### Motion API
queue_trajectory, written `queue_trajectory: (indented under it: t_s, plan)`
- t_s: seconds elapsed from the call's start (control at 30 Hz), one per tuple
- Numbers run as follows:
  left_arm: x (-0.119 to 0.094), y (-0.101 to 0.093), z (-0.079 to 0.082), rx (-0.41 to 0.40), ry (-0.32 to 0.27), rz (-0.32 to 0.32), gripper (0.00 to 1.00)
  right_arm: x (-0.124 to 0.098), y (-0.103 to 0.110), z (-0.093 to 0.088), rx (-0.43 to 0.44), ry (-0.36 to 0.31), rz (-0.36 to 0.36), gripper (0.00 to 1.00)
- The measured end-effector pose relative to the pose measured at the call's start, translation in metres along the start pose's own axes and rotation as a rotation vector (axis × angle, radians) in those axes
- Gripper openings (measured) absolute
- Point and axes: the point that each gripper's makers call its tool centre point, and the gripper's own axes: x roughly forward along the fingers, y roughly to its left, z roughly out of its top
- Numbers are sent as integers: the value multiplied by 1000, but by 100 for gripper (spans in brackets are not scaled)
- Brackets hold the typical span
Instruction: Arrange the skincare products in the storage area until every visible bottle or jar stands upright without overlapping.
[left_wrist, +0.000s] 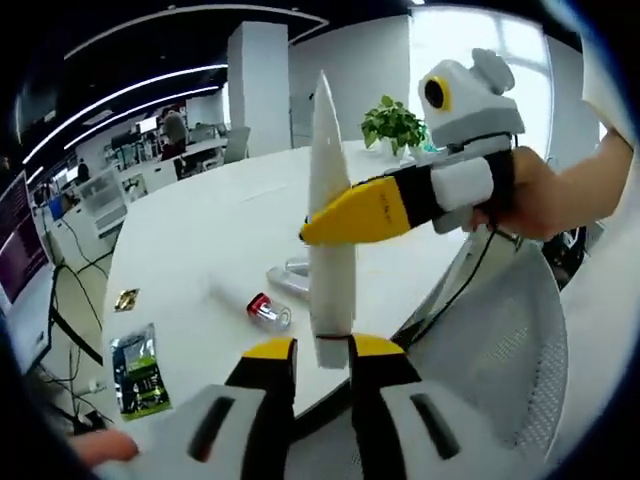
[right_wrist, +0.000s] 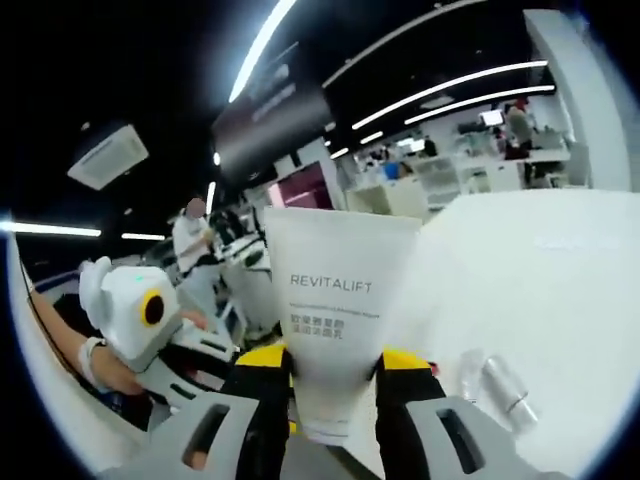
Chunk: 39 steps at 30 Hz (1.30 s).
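Note:
A white REVITALIFT tube (left_wrist: 328, 150) stands upright in the air above the white table (left_wrist: 210, 220), crimped end up. My left gripper (left_wrist: 322, 348) is shut on its lower end. My right gripper (left_wrist: 318, 230) comes in from the right and is shut on its middle. In the right gripper view the tube's flat face (right_wrist: 335, 270) rises between my right gripper's (right_wrist: 335, 355) jaws. A small red-capped jar (left_wrist: 268, 310) and a clear bottle (left_wrist: 290, 275) lie on their sides on the table. A silver bottle (right_wrist: 505, 390) lies there too.
A green packet (left_wrist: 138, 370) and a small gold sachet (left_wrist: 126, 298) lie near the table's left edge. A white mesh chair (left_wrist: 490, 340) stands at the near right. A potted plant (left_wrist: 392, 122) sits at the far side. A person's hand (left_wrist: 540, 195) holds the right gripper.

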Motion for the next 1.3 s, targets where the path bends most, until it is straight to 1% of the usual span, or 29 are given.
queue_trajectory:
  t_s: [0.13, 0.2, 0.3, 0.4, 0.5, 0.6, 0.7, 0.77, 0.87, 1.0, 1.07, 1.17, 1.23, 1.3]
  plan:
    - [0, 14, -9, 17, 27, 43, 14, -1, -15, 6, 17, -25, -29, 30]
    - [1, 31, -22, 54, 74, 93, 17, 0, -22, 11, 25, -37, -41, 30]
    - [3, 45, -33, 94, 123, 135, 21, 2, -31, 17, 22, -49, -57, 30]
    - [5, 52, -40, 105, 162, 150, 25, 4, -42, 23, 21, -61, -67, 30]
    - [8, 56, -42, 171, 164, 172, 24, 8, -53, 28, 15, -63, -79, 30]
    - [15, 56, -48, 154, 194, 173, 24, 11, -65, 35, 7, -67, -93, 30]
    - [20, 59, -47, 128, 194, 187, 24, 13, -77, 40, 8, -69, -104, 30]
    - [21, 61, -52, 130, 214, 203, 24, 17, -87, 43, 4, -69, -111, 30]
    - [21, 63, -56, 157, 241, 220, 23, 21, -94, 44, 4, -66, -113, 30]
    - [23, 62, -64, 172, 279, 217, 22, 28, -105, 46, -4, -57, -119, 30]
    - [24, 61, -70, 187, 309, 207, 22, 29, -109, 48, -10, -57, -123, 30]
    - [23, 62, -72, 185, 321, 207, 22, 32, -117, 46, -11, -45, -134, 30]
    - [23, 63, -73, 177, 327, 215, 22, 34, -121, 42, -17, -25, -141, 30]
    - [22, 64, -76, 174, 341, 216, 19, 37, -127, 40, -23, -9, -147, 30]
